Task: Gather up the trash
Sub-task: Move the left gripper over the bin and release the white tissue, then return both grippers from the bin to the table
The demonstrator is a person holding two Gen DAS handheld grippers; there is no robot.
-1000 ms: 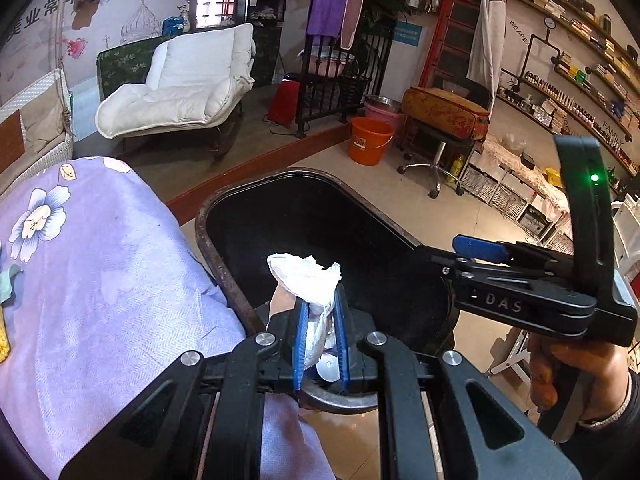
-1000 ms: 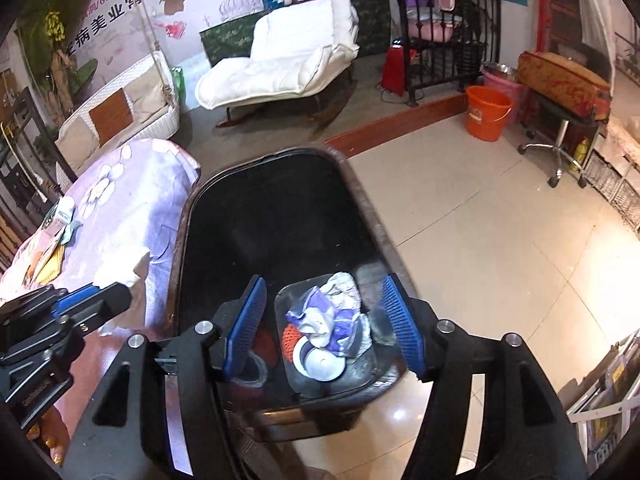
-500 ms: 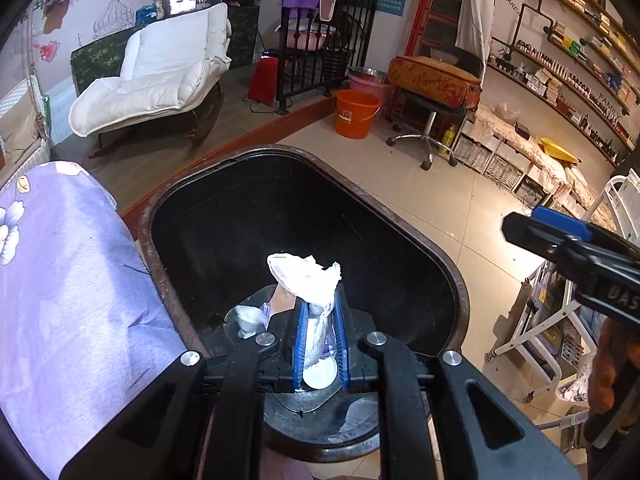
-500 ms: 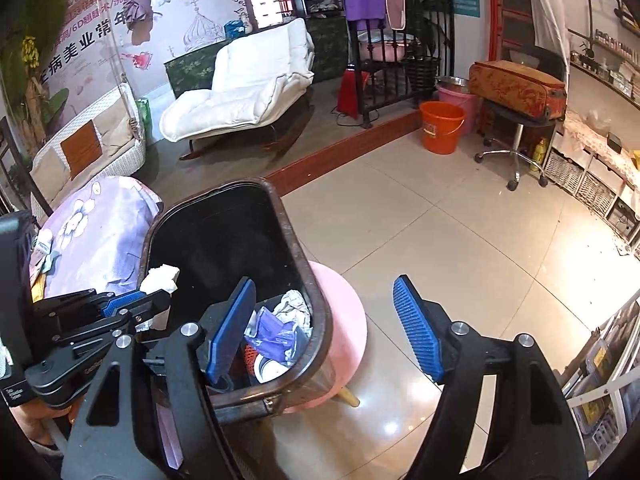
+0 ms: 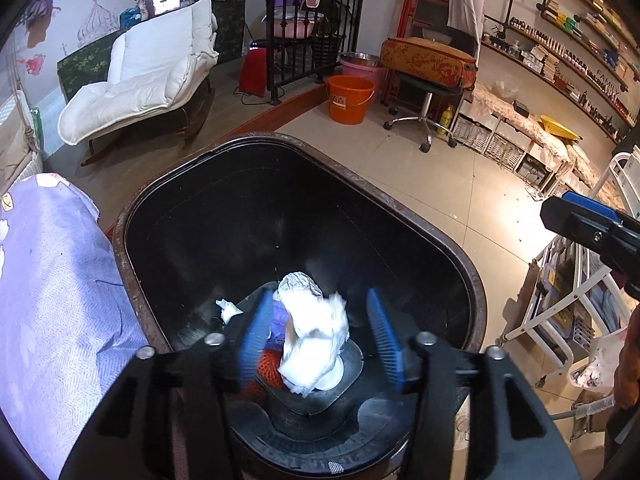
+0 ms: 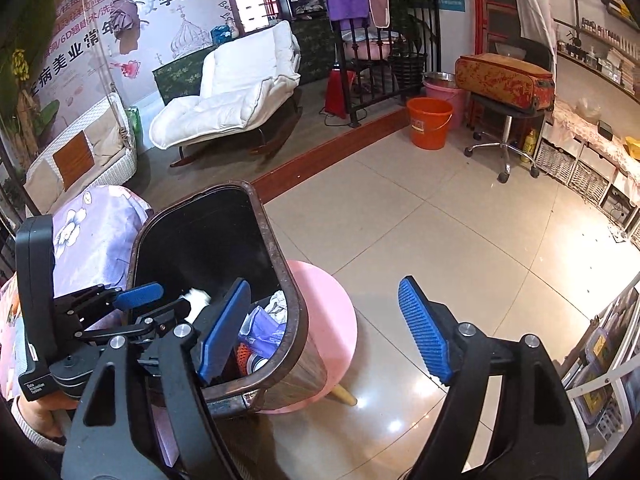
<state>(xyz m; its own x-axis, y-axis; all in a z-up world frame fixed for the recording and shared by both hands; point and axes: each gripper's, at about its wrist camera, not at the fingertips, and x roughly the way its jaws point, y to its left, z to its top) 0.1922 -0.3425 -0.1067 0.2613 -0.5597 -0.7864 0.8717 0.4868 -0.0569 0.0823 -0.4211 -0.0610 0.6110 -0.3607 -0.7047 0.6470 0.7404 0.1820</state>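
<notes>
A black trash bin (image 5: 476, 300) with a rusty rim stands below my left gripper (image 5: 320, 336). That gripper is open over the bin's mouth, and a crumpled white tissue (image 5: 312, 336) hangs loose between its blue pads, touching neither. Other trash lies at the bin's bottom: a purple wrapper, an orange net, a white lid. In the right wrist view the bin (image 6: 296, 320) sits at lower left, with the left gripper (image 6: 160, 300) over it. My right gripper (image 6: 324, 332) is open and empty, to the right of the bin, over the floor.
A purple flowered cloth (image 5: 52, 300) covers a surface left of the bin. A pink round stool (image 6: 336, 320) stands right beside the bin. Tiled floor (image 6: 460, 232) spreads to the right. An orange bucket (image 6: 430, 122) and wheeled stool (image 6: 504, 136) stand farther back.
My left gripper has opened and let go of the white tissue over the bin. My right gripper has drawn away from the bin to the right, still open.
</notes>
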